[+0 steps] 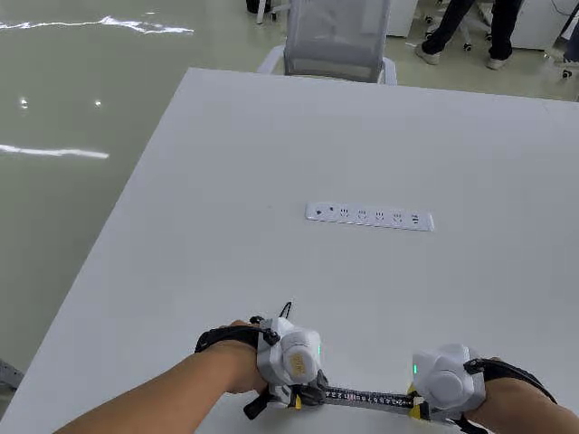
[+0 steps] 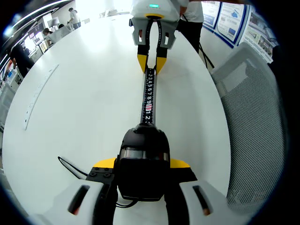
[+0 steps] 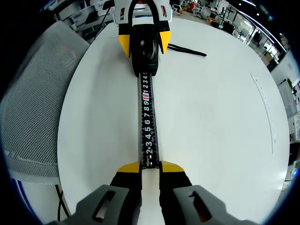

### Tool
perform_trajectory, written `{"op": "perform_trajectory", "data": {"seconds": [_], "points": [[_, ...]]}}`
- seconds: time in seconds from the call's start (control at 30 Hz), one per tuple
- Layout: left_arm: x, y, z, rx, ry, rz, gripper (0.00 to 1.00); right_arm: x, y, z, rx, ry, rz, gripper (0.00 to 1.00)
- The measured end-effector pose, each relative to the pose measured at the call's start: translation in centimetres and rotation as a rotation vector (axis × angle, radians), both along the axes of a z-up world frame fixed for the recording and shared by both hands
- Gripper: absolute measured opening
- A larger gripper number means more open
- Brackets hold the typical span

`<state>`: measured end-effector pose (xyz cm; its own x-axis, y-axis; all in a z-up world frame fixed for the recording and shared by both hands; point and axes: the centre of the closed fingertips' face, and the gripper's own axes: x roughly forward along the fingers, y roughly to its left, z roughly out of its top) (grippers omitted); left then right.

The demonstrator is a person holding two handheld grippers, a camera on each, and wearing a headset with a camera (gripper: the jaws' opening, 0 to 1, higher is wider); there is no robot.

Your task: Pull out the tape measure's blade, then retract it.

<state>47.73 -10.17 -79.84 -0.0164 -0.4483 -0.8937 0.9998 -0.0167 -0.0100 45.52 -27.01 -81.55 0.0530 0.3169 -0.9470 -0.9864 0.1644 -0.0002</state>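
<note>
The black tape measure case (image 2: 142, 161) sits clamped between the yellow-tipped jaws of my left gripper (image 2: 142, 164), low over the white table (image 1: 271, 163). Its blade (image 3: 146, 117), black with white numbers, runs out a short way to my right gripper (image 3: 150, 165), which is shut on the blade's end. In the head view the left gripper (image 1: 303, 396) and right gripper (image 1: 414, 409) sit near the table's front edge with the blade (image 1: 366, 397) stretched between them. From the left gripper view, the right gripper (image 2: 150, 65) pinches the far end of the blade (image 2: 148, 96).
A white power strip (image 1: 369, 217) lies on the table beyond the grippers. A grey mesh chair (image 1: 336, 41) stands at the far edge. A thin black cord (image 3: 187, 50) trails by the case. People's legs (image 1: 466, 27) show at the back right.
</note>
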Motion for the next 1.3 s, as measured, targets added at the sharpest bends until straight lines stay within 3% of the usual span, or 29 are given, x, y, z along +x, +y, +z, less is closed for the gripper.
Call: {"op": "perform_trajectory", "data": {"seconds": [1.3], "points": [[-0.1,-0.1,0.1,-0.003,0.01,0.002,0.35,-0.5,-2.3,-0.1,-0.003,0.01,-0.014,0.11]]}}
